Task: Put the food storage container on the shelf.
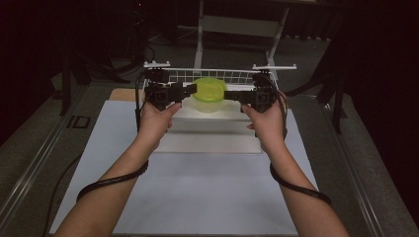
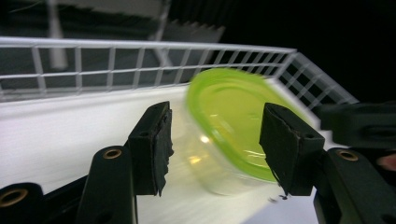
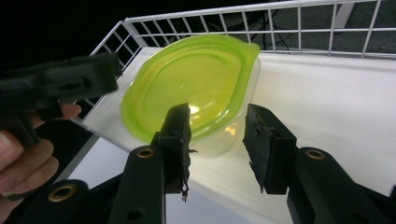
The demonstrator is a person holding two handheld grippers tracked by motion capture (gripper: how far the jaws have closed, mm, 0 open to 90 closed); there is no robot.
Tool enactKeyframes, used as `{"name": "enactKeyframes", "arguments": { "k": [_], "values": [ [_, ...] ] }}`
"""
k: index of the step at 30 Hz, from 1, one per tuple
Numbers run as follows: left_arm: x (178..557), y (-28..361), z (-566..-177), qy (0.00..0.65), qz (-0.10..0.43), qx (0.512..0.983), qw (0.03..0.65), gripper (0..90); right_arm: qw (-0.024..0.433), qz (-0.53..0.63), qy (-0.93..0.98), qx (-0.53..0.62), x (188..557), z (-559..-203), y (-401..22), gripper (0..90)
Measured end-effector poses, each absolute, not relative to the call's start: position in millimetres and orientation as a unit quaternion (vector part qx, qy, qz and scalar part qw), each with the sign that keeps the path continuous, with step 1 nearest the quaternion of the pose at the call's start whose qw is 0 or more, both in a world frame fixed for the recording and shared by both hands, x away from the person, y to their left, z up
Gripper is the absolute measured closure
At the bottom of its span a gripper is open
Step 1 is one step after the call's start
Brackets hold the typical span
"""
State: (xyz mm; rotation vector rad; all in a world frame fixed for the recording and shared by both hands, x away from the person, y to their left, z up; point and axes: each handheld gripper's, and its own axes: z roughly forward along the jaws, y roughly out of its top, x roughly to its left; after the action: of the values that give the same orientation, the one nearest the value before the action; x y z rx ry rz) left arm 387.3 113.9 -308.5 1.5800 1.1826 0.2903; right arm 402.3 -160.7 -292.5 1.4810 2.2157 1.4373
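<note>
Container (image 1: 209, 95) between left claw (image 1: 188, 92) and right claw (image 1: 232, 94).

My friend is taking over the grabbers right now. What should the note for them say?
Left gripper: jaws open around the left side of the clear container with the green lid, no grip yet.
Right gripper: jaws open at its right side.
The container sits on the white tray in front of the wire rack, lid on.
Done: both grippers lined up. Left: probably close and lift.
</note>
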Motion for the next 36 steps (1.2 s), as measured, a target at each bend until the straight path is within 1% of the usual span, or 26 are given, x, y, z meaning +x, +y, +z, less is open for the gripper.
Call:
{"name": "enactKeyframes", "arguments": {
  "k": [1,3,5,6,11,12,13,14,16,17,18,19,22,26,29,36],
  "values": [
    [385.0,114.6,-308.6,0.495,0.117,0.666,0.546,40.0,0.057,0.475,0.731,0.486,399.8,-293.6,-161.2,60.3],
    [380.1,116.6,-309.4,0.484,0.104,0.665,0.559,38.5,0.059,0.474,0.735,0.481,395.2,-296.0,-161.7,60.3],
    [374.4,117.9,-310.5,0.477,0.096,0.66,0.572,33.5,0.063,0.477,0.736,0.476,391.0,-298.6,-162.3,60.3],
    [371.4,118.8,-311.2,0.471,0.092,0.659,0.579,32.8,0.064,0.478,0.737,0.473,389.3,-299.9,-162.6,60.2],
    [355.7,119.1,-319.6,0.436,0.093,0.668,0.596,19.9,0.065,0.481,0.742,0.463,381.3,-308.6,-163.8,62.1],
    [351.8,119.2,-322.9,0.427,0.099,0.67,0.599,17.1,0.066,0.481,0.744,0.458,379.9,-310.8,-163.0,64.2],
    [347.7,119.2,-326.3,0.42,0.109,0.673,0.599,17.0,0.067,0.482,0.746,0.454,378.4,-313.0,-161.9,65.6],
    [343.3,119.1,-330.2,0.417,0.119,0.671,0.602,16.0,0.069,0.478,0.75,0.452,376.9,-315.2,-160.2,74.6],
    [334.9,118.3,-339.4,0.407,0.144,0.671,0.603,12.1,0.082,0.472,0.758,0.442,373.6,-319.6,-155.9,84.3],
    [331.2,117.7,-344.5,0.401,0.156,0.671,0.603,8.6,0.085,0.469,0.761,0.44,372.9,-322.1,-153.3,88.2],
    [328.7,116.9,-349.9,0.395,0.166,0.674,0.602,4.3,0.087,0.467,0.764,0.437,372.2,-324.3,-150.5,89.4],
    [326.4,116.5,-354.5,0.392,0.175,0.68,0.595,1.9,0.092,0.469,0.764,0.434,371.9,-326.2,-148.0,89.7],
    [321.5,117.4,-367.5,0.388,0.185,0.679,0.596,1.9,0.092,0.47,0.764,0.432,373.2,-330.0,-140.3,89.8],
    [317.5,120.3,-376.4,0.395,0.174,0.662,0.613,1.9,0.085,0.47,0.764,0.433,378.0,-335.0,-131.1,89.8],
    [314.9,122.5,-378.6,0.397,0.173,0.657,0.616,1.9,0.082,0.472,0.761,0.437,381.3,-337.1,-124.7,89.7],
    [311.4,125.4,-379.6,0.395,0.176,0.664,0.61,1.9,0.08,0.469,0.761,0.441,387.2,-339.0,-115.3,89.1]
  ]
}}
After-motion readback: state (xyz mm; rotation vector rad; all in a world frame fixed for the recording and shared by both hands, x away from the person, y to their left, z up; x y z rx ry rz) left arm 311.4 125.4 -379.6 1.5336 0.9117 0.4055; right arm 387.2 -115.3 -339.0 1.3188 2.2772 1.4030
